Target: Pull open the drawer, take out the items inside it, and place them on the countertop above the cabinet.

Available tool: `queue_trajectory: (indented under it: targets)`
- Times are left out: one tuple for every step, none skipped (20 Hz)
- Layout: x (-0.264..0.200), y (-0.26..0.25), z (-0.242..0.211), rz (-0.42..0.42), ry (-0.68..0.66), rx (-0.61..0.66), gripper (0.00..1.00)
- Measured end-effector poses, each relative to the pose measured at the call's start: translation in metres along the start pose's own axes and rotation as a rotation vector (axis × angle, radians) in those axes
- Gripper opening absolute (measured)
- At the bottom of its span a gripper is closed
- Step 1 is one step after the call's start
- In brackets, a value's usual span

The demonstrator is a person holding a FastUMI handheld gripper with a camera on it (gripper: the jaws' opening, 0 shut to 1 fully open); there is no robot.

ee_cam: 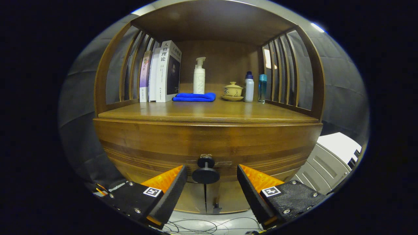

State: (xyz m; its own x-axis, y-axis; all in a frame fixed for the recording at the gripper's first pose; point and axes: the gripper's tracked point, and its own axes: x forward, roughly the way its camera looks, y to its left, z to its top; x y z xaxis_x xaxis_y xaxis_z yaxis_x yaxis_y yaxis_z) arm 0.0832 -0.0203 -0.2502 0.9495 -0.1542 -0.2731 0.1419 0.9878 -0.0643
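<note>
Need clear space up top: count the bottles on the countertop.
3: a white pump bottle behind the blue cloth; a white bottle and a blue one right of the teacup.

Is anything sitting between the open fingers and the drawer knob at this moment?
Nothing visible does. The gripper is open, its fingers flanking the black knob on the closed drawer front, apart from it on both sides, with only open space around the knob.
</note>
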Motion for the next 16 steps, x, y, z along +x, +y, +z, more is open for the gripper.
queue_trajectory:
  targets:
    - [0.005,-0.001,-0.002,-0.005,0.0,0.003,0.95]
    - [0.008,0.001,-0.002,-0.001,-0.003,0.006,0.94]
    - [0.012,0.003,-0.005,0.006,0.0,0.008,0.92]
    - [0.013,0.006,-0.004,0.019,-0.009,0.007,0.9]
    - [0.014,0.009,-0.003,0.026,-0.021,0.0,0.87]
    - [0.014,0.013,-0.004,0.035,-0.027,-0.011,0.79]
    - [0.018,0.014,-0.005,0.029,-0.034,-0.028,0.7]
    - [0.015,0.012,-0.005,0.025,-0.037,-0.038,0.61]
    - [0.013,0.013,-0.005,0.024,-0.035,-0.035,0.6]
    - [0.012,0.012,-0.005,0.026,-0.036,-0.026,0.59]
    - [0.014,0.006,-0.008,0.028,-0.047,-0.038,0.58]
    - [0.015,0.002,-0.005,0.04,-0.049,-0.055,0.53]
    - [0.015,0.009,-0.007,0.033,-0.042,-0.061,0.48]
    - [0.014,0.01,-0.006,0.033,-0.035,-0.06,0.44]
    - [0.014,0.009,-0.008,0.034,-0.034,-0.063,0.39]
    - [0.014,0.008,-0.006,0.028,-0.044,-0.061,0.35]
